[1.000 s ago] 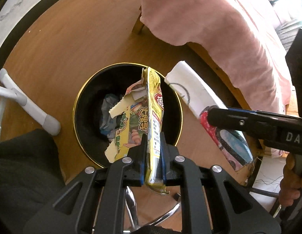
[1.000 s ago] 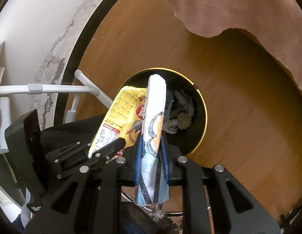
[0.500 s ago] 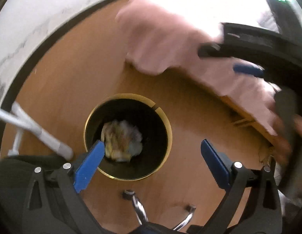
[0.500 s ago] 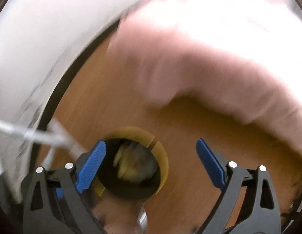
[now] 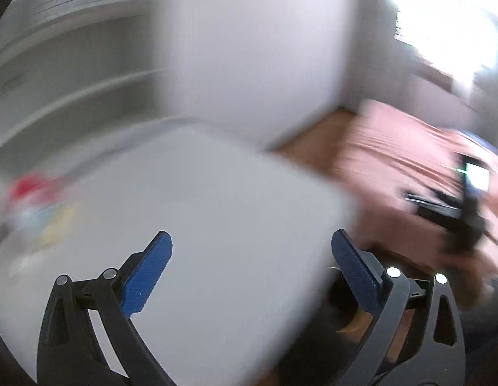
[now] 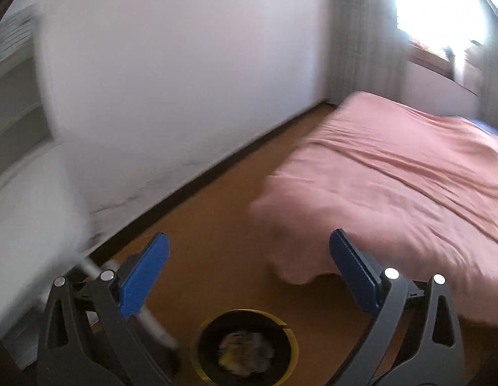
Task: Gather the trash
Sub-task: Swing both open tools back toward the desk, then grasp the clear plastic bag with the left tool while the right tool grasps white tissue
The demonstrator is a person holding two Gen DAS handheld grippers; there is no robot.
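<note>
- Gaping wide, left gripper (image 5: 251,268), nothing between the pads.
- Spreading further, right gripper (image 6: 249,265), likewise bare.
- Resting crumpled in the bin (image 6: 290,337): trash (image 6: 245,350).
- Probably light, crinkly wrappers; best pinched at a flat edge.

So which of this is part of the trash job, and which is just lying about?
Job:
- bin, trash inside
- blurred colourful litter on white table
- left gripper, right gripper, both empty

Lying about:
- pink bed cover
- window
</note>
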